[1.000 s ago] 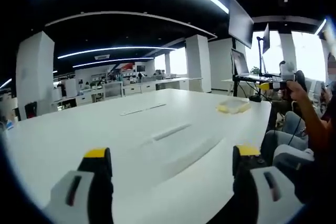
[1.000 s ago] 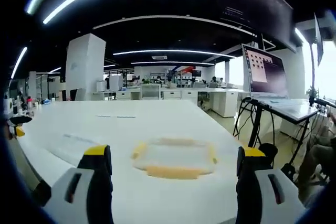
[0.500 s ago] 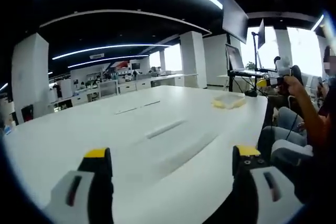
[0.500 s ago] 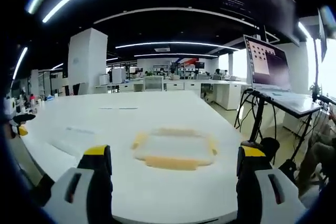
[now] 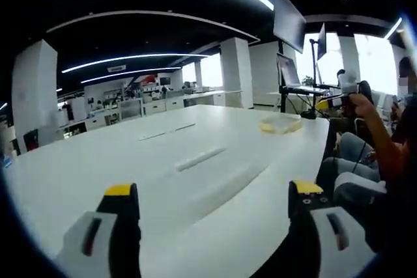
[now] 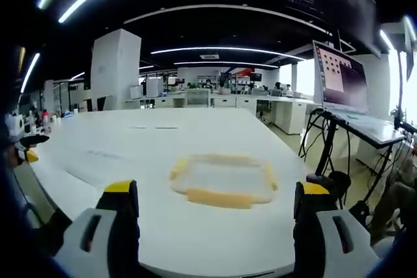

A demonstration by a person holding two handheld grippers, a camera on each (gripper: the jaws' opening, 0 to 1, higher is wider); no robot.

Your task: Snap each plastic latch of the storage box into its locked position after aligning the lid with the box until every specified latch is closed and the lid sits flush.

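Right gripper view: right gripper (image 6: pixel 212 206) jaws wide, storage box (image 6: pixel 223 180) on table (image 6: pixel 117 154) ahead, latches apparently yellow; left gripper (image 5: pixel 212 206) wide.

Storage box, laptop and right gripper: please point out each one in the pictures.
storage box (image 6: pixel 223 179), right gripper view, on the clear lid between the yellow latches.
laptop (image 6: pixel 340 84), right gripper view, on its lit screen.
right gripper (image 6: pixel 212 203), right gripper view, midway between its two yellow-tipped jaws.

Storage box (image 6: pixel 223 179) blurred on white table (image 6: pixel 130 161).
I couldn't tell whether its yellow latches (image 6: pixel 218 197) were closed.
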